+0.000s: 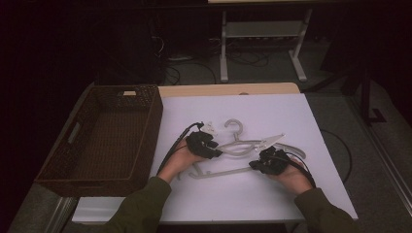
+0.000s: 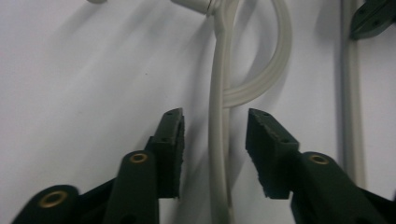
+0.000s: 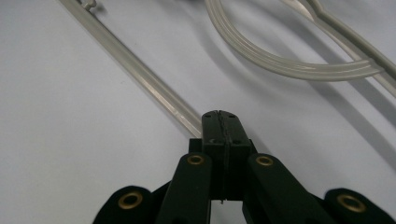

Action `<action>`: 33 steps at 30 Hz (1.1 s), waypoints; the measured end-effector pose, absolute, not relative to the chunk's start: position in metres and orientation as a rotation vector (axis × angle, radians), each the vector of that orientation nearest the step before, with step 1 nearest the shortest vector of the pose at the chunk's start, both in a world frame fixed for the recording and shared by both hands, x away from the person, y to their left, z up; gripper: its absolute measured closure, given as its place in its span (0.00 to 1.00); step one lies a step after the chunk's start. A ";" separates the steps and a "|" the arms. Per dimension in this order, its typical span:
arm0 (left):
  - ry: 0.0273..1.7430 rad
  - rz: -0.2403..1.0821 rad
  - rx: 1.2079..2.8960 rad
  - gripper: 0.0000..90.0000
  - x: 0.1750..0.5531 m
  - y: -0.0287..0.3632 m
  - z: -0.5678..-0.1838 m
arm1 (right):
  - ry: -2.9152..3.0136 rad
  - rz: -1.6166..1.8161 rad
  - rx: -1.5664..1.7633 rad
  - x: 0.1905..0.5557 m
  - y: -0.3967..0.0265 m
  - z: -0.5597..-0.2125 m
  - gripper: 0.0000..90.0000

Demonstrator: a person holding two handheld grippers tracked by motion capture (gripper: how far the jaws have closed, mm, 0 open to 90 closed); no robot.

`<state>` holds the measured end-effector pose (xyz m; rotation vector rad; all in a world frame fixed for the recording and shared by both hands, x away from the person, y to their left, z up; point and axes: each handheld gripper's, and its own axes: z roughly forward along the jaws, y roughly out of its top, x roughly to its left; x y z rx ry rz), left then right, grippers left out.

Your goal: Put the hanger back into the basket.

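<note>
A white plastic hanger (image 1: 236, 145) lies flat on the white table (image 1: 257, 109), hook toward the far side. My left gripper (image 1: 214, 151) is open at the hanger's left shoulder. In the left gripper view a thin arm of the hanger (image 2: 217, 154) runs between the jaws, with a gap on each side, and my left gripper (image 2: 215, 116) does not press on it. My right gripper (image 1: 258, 165) is at the right end of the lower bar, jaws shut. In the right gripper view the bar (image 3: 140, 77) runs up to and under my right gripper (image 3: 219, 114); whether it is pinched is hidden.
A dark woven basket (image 1: 149, 130) stands along the table's left side, empty inside. The table's right edge (image 1: 326, 145) drops to a grey floor with cables. A metal desk frame (image 1: 223, 58) stands behind the table. Both sleeves come in over the front edge.
</note>
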<state>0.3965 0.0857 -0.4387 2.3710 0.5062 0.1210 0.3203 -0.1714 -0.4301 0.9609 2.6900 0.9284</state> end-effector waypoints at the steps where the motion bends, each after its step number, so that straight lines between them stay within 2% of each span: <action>1: 0.492 0.125 2.388 0.67 0.397 0.086 -0.440 | 2.690 0.928 0.961 0.320 -0.171 -0.430 1.00; 2: 0.498 0.125 2.375 0.72 0.398 0.084 -0.442 | 2.689 0.929 0.956 0.320 -0.172 -0.430 1.00; 10: 0.487 0.113 2.366 0.90 0.399 0.082 -0.443 | 2.688 0.935 0.955 0.320 -0.172 -0.429 1.00; 21: 0.473 0.093 2.365 0.92 0.400 0.085 -0.438 | 2.681 0.957 0.950 0.319 -0.174 -0.426 0.99; 25: 0.477 0.086 2.362 0.92 0.400 0.086 -0.436 | 2.647 1.015 0.948 0.316 -0.178 -0.420 0.85; 26: 0.481 0.086 2.359 0.92 0.400 0.087 -0.434 | 2.614 1.050 0.956 0.314 -0.181 -0.415 0.75; 27: 0.481 0.086 2.359 0.92 0.400 0.087 -0.434 | 2.614 1.050 0.956 0.314 -0.181 -0.415 0.75; 28: 0.489 0.093 2.359 0.92 0.399 0.087 -0.433 | 2.590 1.080 0.965 0.314 -0.183 -0.413 0.70; 31: 0.507 0.096 2.352 0.92 0.398 0.087 -0.428 | 2.527 1.128 0.969 0.310 -0.188 -0.408 0.53; 32: 0.505 0.096 2.357 0.92 0.398 0.088 -0.426 | 2.491 1.164 0.968 0.306 -0.191 -0.404 0.44; 33: 0.506 0.098 2.354 0.92 0.398 0.089 -0.423 | 2.491 1.164 0.968 0.306 -0.191 -0.404 0.44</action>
